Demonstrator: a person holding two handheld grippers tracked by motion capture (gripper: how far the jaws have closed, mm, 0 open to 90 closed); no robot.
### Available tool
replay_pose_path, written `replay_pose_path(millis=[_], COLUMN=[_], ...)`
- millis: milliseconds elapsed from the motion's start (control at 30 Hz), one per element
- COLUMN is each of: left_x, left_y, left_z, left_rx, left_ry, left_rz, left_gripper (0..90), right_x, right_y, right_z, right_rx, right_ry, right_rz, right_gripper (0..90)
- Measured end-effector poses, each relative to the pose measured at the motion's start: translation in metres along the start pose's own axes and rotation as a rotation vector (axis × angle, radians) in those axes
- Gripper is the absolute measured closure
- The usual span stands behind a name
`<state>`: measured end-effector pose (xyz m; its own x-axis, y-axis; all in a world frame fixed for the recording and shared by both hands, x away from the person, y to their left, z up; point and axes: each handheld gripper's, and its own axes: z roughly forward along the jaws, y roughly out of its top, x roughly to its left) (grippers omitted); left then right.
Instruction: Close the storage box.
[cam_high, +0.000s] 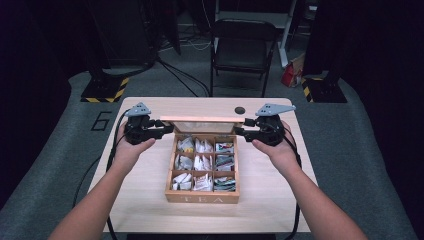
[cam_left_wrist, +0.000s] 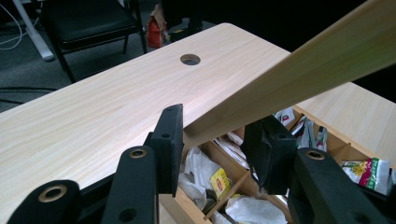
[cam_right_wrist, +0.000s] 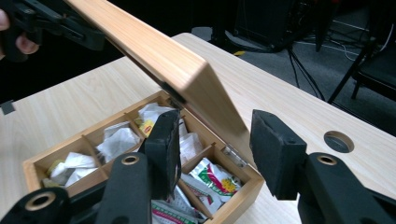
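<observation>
A wooden tea box (cam_high: 202, 198) marked TEA stands mid-table, its compartments full of tea bags (cam_high: 203, 165). Its lid (cam_high: 200, 119) is raised on its back hinges and stands tilted up. My left gripper (cam_high: 168, 129) is at the lid's left end; in the left gripper view my left gripper (cam_left_wrist: 217, 127) has the lid (cam_left_wrist: 303, 70) corner between its pads, shut on it. My right gripper (cam_high: 239, 132) is at the lid's right end. In the right gripper view my right gripper (cam_right_wrist: 215, 130) is open, with the lid (cam_right_wrist: 154, 51) end just beyond the jaws, above the box (cam_right_wrist: 233, 205).
A round cable hole (cam_high: 240, 110) lies in the table behind the box. A black chair (cam_high: 245, 47) and a red bag (cam_high: 290, 75) stand on the floor past the far edge. Bare tabletop lies left and right of the box.
</observation>
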<state>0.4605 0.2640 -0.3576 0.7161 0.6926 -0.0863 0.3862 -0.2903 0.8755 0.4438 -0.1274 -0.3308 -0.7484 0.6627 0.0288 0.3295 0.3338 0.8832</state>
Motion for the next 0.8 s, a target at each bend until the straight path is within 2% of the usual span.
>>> replay_pose_path(millis=[100,267,367,467,667,800], left_x=[-0.001,-0.002,-0.003,-0.004,-0.008,-0.009], left_y=[-0.001,-0.003,-0.005,-0.007,-0.011,-0.015], left_z=[-0.001,-0.001,-0.001,-0.002,-0.004,-0.005], left_rx=[0.006,-0.001,-0.003,-0.002,0.013,0.007], left_ry=[-0.003,-0.001,-0.002,-0.003,-0.005,-0.009], left_rz=[0.001,-0.001,-0.003,-0.002,0.015,0.010], left_gripper=[58.3,58.1,58.0,57.9,57.5,57.0], right_x=[0.006,0.008,0.010,0.011,0.015,0.018], right_y=[0.000,0.000,0.000,0.000,-0.002,-0.007], right_z=[-0.004,-0.010,-0.014,-0.015,-0.018,-0.021], right_rx=[-0.002,-0.003,0.001,-0.005,-0.009,-0.007], right_ry=[-0.007,0.004,0.004,0.010,0.014,0.014], right_rz=[-0.008,-0.028,-0.015,-0.033,-0.028,-0.024], right_gripper=[51.9,53.8,55.3,56.1,59.4,59.9])
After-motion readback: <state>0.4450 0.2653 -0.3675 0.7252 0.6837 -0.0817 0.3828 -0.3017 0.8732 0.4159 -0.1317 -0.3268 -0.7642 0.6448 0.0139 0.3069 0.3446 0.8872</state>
